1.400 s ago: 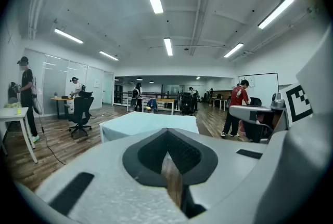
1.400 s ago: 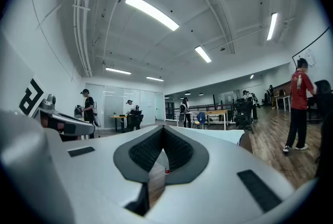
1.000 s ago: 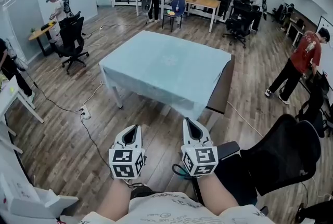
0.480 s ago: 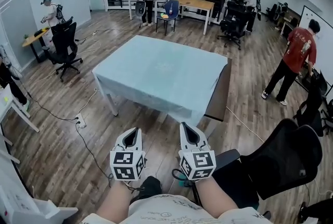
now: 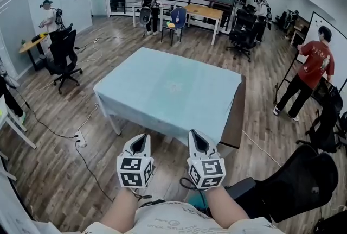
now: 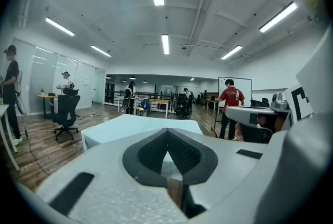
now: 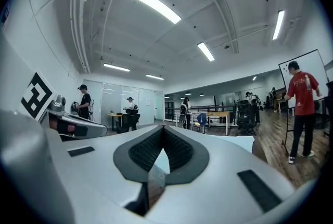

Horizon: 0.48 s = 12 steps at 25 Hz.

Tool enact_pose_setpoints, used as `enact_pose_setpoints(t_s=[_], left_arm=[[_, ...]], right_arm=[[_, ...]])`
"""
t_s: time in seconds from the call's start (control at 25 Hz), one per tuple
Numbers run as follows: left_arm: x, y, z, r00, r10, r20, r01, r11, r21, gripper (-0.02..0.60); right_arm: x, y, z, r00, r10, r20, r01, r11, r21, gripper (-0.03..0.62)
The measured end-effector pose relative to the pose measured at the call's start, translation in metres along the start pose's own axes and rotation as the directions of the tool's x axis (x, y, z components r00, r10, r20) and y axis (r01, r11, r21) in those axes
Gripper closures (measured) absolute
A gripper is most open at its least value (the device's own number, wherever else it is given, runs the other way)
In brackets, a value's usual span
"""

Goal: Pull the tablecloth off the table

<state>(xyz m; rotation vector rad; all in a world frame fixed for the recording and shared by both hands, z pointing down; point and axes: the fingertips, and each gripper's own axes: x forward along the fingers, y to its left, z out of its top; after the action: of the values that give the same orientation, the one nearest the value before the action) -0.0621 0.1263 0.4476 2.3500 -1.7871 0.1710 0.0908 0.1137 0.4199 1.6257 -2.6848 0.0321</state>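
Tablecloth (image 5: 168, 86): pale blue, spread over the table (image 5: 235, 119), draping its near and left edges; bare wood shows along the right edge.
Left gripper (image 5: 141, 138): jaws together, nothing between them, in the air short of the table's near edge.
Right gripper (image 5: 196, 136): jaws together, empty, beside the left one.
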Motion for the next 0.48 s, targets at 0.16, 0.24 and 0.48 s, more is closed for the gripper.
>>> enact_pose_setpoints(t_s=[0.16, 0.24, 0.48], left_arm=[[0.033, 0.03, 0.013, 1.0, -0.003, 0.001, 0.003, 1.0, 0.003, 0.571], [0.048, 0.048, 0.018, 1.0, -0.002, 0.001, 0.002, 1.0, 0.002, 0.571], [0.082, 0.092, 0.017, 1.0, -0.001, -0.013, 0.001, 1.0, -0.009, 0.571]], right_arm=[[0.046, -0.003, 0.006, 1.0, -0.006, 0.01, 0.006, 1.0, 0.005, 0.58], [0.07, -0.003, 0.007, 1.0, -0.009, 0.011, 0.009, 1.0, 0.008, 0.58], [0.119, -0.002, -0.001, 1.0, -0.031, 0.002, 0.031, 0.999, 0.026, 0.58]])
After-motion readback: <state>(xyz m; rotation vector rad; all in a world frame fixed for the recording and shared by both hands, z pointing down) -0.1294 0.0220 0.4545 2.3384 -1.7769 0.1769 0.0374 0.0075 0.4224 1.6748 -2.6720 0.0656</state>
